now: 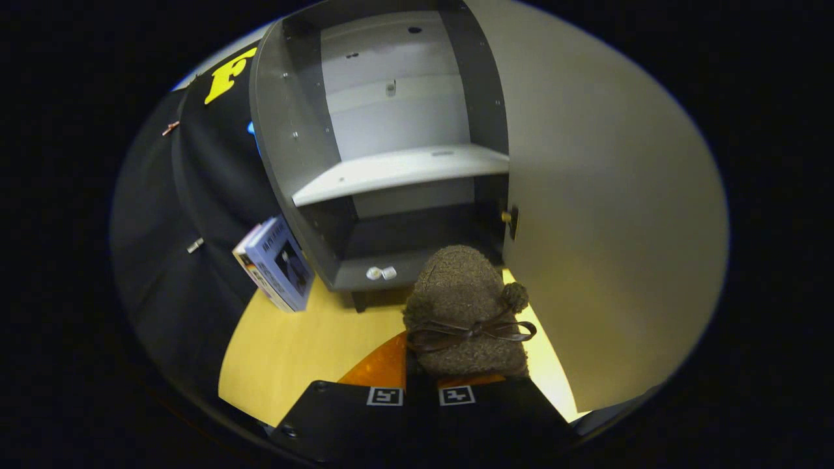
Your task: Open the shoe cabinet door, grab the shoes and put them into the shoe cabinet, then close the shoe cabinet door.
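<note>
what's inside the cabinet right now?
The cabinet is open, with one pale shelf that looks bare. The lower bay is dark; the shoe held in the tool hides part of its floor.

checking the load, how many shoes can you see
1: a brown fuzzy shoe held in the tongs, just in front of the open cabinet. Others may be hidden.
</note>
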Tool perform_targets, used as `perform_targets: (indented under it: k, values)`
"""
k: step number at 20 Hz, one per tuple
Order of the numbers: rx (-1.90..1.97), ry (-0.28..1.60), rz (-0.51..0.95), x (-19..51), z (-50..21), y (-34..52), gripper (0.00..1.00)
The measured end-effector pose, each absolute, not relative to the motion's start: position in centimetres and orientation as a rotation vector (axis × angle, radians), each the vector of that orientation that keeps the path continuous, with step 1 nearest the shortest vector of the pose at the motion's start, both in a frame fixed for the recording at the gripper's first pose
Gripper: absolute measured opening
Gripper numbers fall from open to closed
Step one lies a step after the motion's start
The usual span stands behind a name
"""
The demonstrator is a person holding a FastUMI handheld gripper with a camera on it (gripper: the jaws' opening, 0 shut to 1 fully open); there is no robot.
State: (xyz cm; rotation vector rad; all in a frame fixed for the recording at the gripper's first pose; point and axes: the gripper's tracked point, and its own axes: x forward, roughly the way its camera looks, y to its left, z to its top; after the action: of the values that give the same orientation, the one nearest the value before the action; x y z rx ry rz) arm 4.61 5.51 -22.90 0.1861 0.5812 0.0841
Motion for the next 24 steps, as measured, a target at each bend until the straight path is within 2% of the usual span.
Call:
perform_targets:
  k: [5, 11, 18, 24]
  values:
    - [0.198, 0.510, 0.140, 11.0, -15.8, 7.4, 0.05]
    - [0.124, 0.449, 0.138, 22.7, -10.9, 9.4, 0.05]
    - [0.088, 0.496, 0.090, 33.4, -13.4, 10.6, 0.05]
    - [0.036, 0.587, 0.059, 38.3, -18.1, 11.1, 0.05]
